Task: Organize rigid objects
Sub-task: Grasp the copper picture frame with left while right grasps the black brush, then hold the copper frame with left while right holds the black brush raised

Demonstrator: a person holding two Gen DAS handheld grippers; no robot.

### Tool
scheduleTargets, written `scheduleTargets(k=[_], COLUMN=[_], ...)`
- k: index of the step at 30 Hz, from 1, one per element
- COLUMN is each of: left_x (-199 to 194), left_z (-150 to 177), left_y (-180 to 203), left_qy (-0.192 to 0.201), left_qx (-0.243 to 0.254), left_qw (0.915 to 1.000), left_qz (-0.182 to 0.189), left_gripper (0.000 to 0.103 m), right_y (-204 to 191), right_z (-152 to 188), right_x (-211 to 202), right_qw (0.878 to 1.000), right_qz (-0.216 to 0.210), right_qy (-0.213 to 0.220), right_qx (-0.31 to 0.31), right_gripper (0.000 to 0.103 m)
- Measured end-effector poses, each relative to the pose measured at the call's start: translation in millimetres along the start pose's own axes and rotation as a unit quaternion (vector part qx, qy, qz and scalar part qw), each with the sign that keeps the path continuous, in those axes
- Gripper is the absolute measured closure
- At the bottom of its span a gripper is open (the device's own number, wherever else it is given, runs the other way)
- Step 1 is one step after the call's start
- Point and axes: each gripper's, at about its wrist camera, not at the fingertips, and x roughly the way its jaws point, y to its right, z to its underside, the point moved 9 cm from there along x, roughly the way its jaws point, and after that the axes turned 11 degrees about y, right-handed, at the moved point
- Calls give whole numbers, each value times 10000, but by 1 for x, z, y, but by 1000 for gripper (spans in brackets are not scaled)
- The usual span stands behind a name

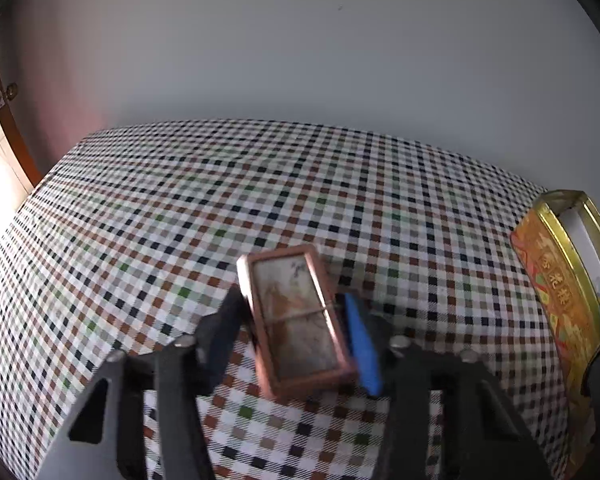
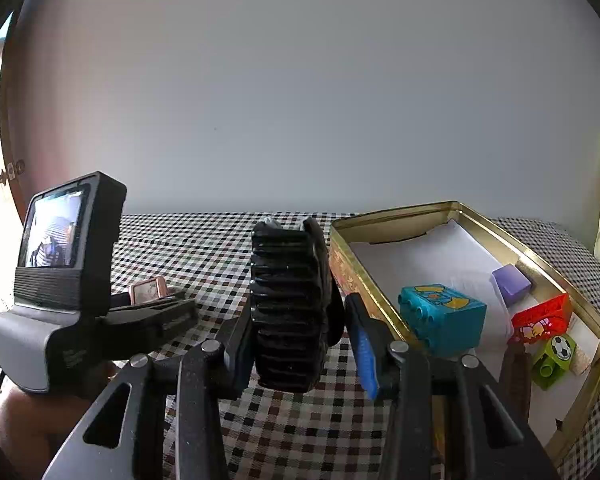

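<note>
Daylight pours in from the left edge in both views, blown out to pure white beside the brown door frame [image 1: 14, 136]. The wall [image 1: 300, 52] reads soft grey, warming to pink at the left. Heavy fisheye bend: the checked worktop [image 1: 180, 216] bulges, and black vignette fills the corners. In the left wrist view, the copper-framed case [image 1: 296, 320] is slightly smeared, its glass hazy. In the right wrist view, the gold tin [image 2: 476, 210] catches glints along its rim, and the foreground is dark.
</note>
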Motion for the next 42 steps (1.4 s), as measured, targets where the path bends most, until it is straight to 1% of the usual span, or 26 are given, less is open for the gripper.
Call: scheduleTargets(k=[7,11,13,15,16,17,19,21,28,29,30,31,42], left_x=[-14,-31,-42,-56,-49,-55,-64,-64,-67,-80,-82,-70,-73], left_z=[-2,-10,-15,-22,-31,-35,-35,-36,-34,-27,-26,-23,-23], left_y=[-15,-24,-26,-27,-38,-38,-34,-33,-38,-31,-34,-20,-32], left_qy=[169,569,855,1251,1370,1559,1723,1743,1723,1729,1731,1729,1716], left_qx=[-271,-222,-144,41,104,207,317,379,350,359,363,361,324], left_qw=[9986,9972,9953,9916,9901,9873,9844,9838,9841,9839,9839,9840,9844], left_qz=[428,438,419,316,274,209,165,199,262,261,261,248,234], left_gripper=[55,55,55,55,55,55,55,55,55,55,55,55,55], right_y=[-4,0,0,-1,-2,-2,-4,-6,-7,-10,-10,-11,-15], right_z=[-2,-10,-11,-8,-8,-9,-10,-11,-8,-9,-9,-9,-9], right_x=[-1,-5,-8,-8,-8,-9,-10,-10,-19,-21,-21,-21,-26], right_qw=[10000,9997,9996,9995,9995,9994,9993,9992,9990,9989,9989,9989,9988], right_qz=[-11,23,7,-16,-9,-4,7,23,38,44,49,57,42], right_qy=[68,242,285,300,318,340,384,407,453,457,461,467,484], right_qx=[24,23,5,3,-8,-16,-32,-45,-39,-39,-42,-44,-51], right_gripper=[58,58,58,58,58,58,58,58,58,58,58,58,58])
